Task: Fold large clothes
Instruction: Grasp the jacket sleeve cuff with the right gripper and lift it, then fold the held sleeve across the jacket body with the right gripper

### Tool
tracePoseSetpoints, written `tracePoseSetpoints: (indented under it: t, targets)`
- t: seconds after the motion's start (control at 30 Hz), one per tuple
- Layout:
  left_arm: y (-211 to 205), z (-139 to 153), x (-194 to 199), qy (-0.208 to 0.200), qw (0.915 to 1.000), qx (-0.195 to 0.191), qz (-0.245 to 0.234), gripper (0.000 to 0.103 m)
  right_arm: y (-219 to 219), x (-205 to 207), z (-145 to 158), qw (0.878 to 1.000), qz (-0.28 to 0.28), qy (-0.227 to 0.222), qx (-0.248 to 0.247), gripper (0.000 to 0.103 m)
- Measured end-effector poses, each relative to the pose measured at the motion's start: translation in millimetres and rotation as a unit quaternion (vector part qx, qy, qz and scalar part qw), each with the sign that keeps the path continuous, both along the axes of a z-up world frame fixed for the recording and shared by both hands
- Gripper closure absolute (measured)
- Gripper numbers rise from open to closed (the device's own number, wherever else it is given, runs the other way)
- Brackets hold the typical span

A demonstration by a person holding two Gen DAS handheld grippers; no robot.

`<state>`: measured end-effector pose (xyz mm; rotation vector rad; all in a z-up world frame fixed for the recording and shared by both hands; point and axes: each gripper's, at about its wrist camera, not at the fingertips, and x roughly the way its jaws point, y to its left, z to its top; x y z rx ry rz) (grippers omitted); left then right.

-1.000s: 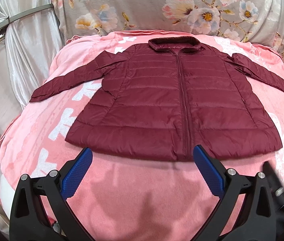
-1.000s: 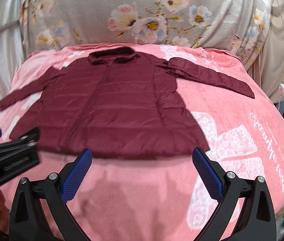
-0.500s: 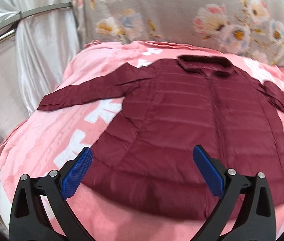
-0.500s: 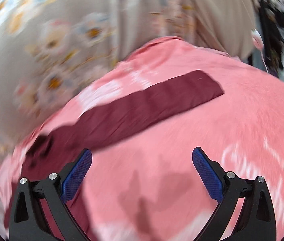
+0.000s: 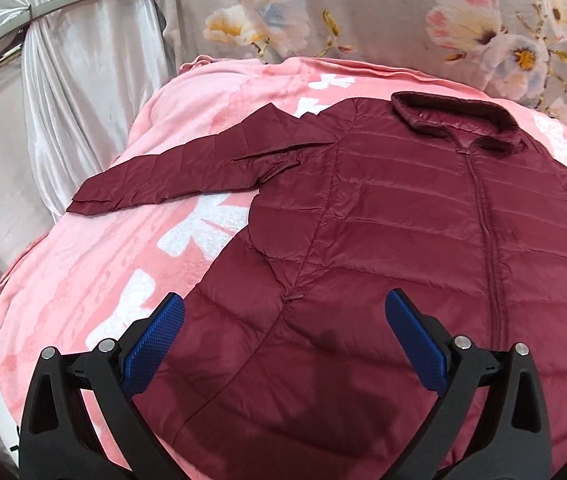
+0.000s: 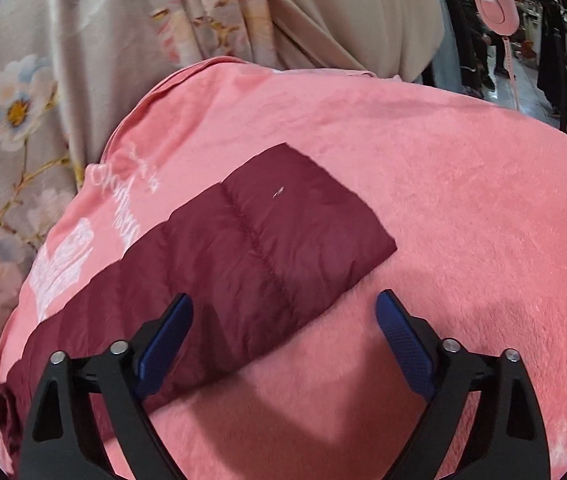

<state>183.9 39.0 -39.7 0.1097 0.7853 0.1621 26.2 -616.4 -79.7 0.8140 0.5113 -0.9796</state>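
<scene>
Here, right gripper fingers closing over jacket sleeve

Both views slant downward. The left wrist view looks close over the jacket body toward its collar; the right wrist view hangs nearer, over one sleeve end. They share the jacket and pink blanket.

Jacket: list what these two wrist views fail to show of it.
- Left wrist view: the jacket hem lies behind the left gripper fingers and the lower edge.
- Left wrist view: the far sleeve runs off the right edge.
- Right wrist view: only one sleeve shows; the body is cut off at the left edge.
- Right wrist view: the right gripper is closing, nothing clamped yet.
</scene>
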Motion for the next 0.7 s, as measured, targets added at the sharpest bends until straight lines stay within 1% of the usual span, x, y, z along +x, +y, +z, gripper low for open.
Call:
tracePoseSetpoints:
  t: [0.03, 0.1, 0.13, 0.17, 0.2, 0.27, 0.37, 0.47, 0.53, 0.57, 0.63, 0.67, 0.7]
  targets:
    - [0, -3, 3, 0.003, 1.0, 0.003, 0.001, 0.005, -3, 1, 1, 1.0, -0.002, -0.007, -0.001, 0.031]
    - [0, -7, 7, 0.007, 0.9999, 0.012, 0.009, 0.005, -7, 4, -1, 1.0, -0.003, -0.013, 0.006, 0.06]
    - [1, -9, 9, 0.008, 0.9998, 0.014, 0.011, 0.005, -11, 5, -1, 1.0, -0.004, -0.016, 0.012, 0.069]
    - [2, -10, 11, 0.009, 0.9997, 0.016, 0.013, 0.005, -13, 7, -1, 1.0, -0.001, -0.022, 0.017, 0.085]
    - [3, -11, 12, 0.01, 0.9997, 0.018, 0.015, 0.005, -14, 9, 1, 0.999, 0.005, -0.031, 0.022, 0.094]
    - [6, -11, 13, 0.009, 0.9995, 0.023, 0.018, 0.005, -8, 17, 12, 0.999, 0.017, -0.041, 0.014, 0.096]
    - [11, -9, 14, 0.005, 0.9995, 0.022, 0.022, 0.005, 18, 36, 48, 0.995, 0.063, -0.076, -0.023, 0.097]
    - [19, -4, 15, -0.001, 0.9995, 0.013, 0.03, 0.005, 66, 66, 95, 0.983, 0.139, -0.105, -0.066, 0.097]
    - [23, 0, 15, -0.005, 0.9994, 0.008, 0.033, 0.005, 112, 89, 129, 0.967, 0.203, -0.118, -0.098, 0.097]
    - [26, 2, 15, -0.008, 0.9993, 0.005, 0.035, 0.005, 133, 97, 141, 0.959, 0.23, -0.122, -0.108, 0.097]
    - [31, 6, 14, -0.012, 0.9993, -0.003, 0.036, 0.005, 184, 119, 163, 0.938, 0.295, -0.128, -0.129, 0.097]
    - [34, 8, 13, -0.015, 0.9992, -0.006, 0.037, 0.005, 203, 127, 169, 0.93, 0.318, -0.129, -0.133, 0.097]
    - [36, 10, 12, -0.017, 0.9991, -0.008, 0.038, 0.005, 229, 138, 175, 0.917, 0.351, -0.132, -0.136, 0.097]
